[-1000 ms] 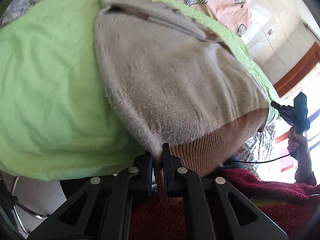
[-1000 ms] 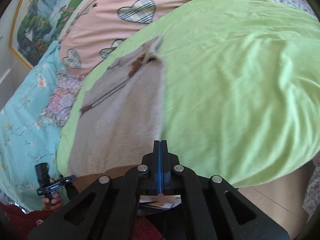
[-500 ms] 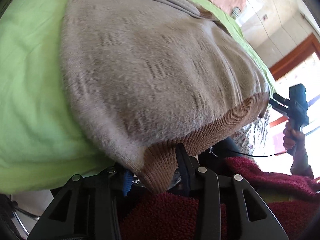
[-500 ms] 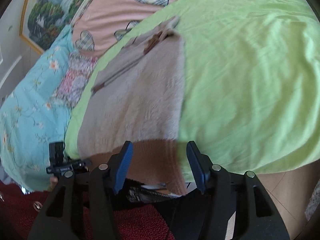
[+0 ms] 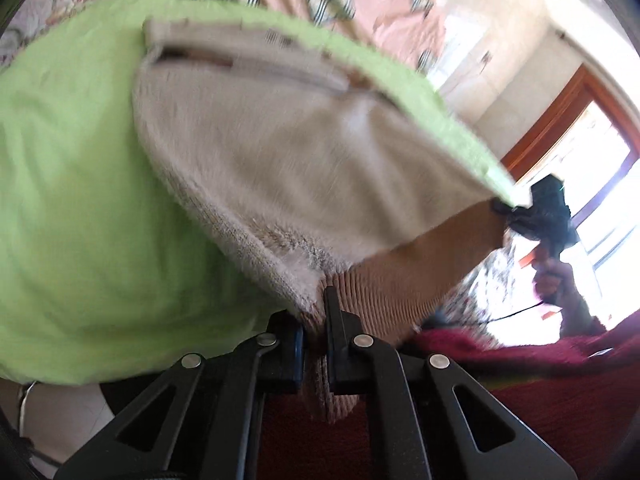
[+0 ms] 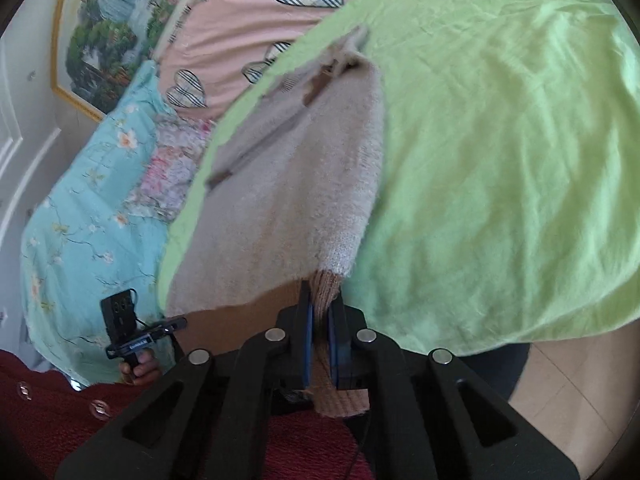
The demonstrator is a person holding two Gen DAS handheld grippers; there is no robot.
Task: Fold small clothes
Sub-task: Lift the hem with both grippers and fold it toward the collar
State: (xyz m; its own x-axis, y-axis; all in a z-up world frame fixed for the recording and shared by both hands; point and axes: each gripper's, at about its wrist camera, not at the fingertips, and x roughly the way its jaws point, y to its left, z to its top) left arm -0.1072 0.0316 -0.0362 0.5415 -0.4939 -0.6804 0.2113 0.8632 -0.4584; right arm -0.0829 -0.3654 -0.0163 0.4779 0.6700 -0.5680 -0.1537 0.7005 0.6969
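Note:
A small beige fuzzy sweater [image 5: 304,168] with a brown ribbed hem [image 5: 404,276] lies on a light green sheet [image 5: 80,208]. It also shows in the right wrist view [image 6: 296,200]. My left gripper [image 5: 316,320] is shut on one corner of the hem. My right gripper [image 6: 320,312] is shut on the other hem corner [image 6: 326,284]. The hem is lifted off the sheet between the two grippers. The collar end lies flat at the far side.
A pink quilt with plaid hearts [image 6: 256,20] and a turquoise floral cover [image 6: 88,216] lie beyond the green sheet [image 6: 500,160]. The bed edge drops to a tiled floor [image 6: 560,380] at the right. The person's dark red sweater [image 5: 520,400] fills the near foreground.
The right gripper, shut empty then open around the hem, has closed on it. The left gripper opened briefly and has re-closed on its hem corner. The hem is raised and stretched.

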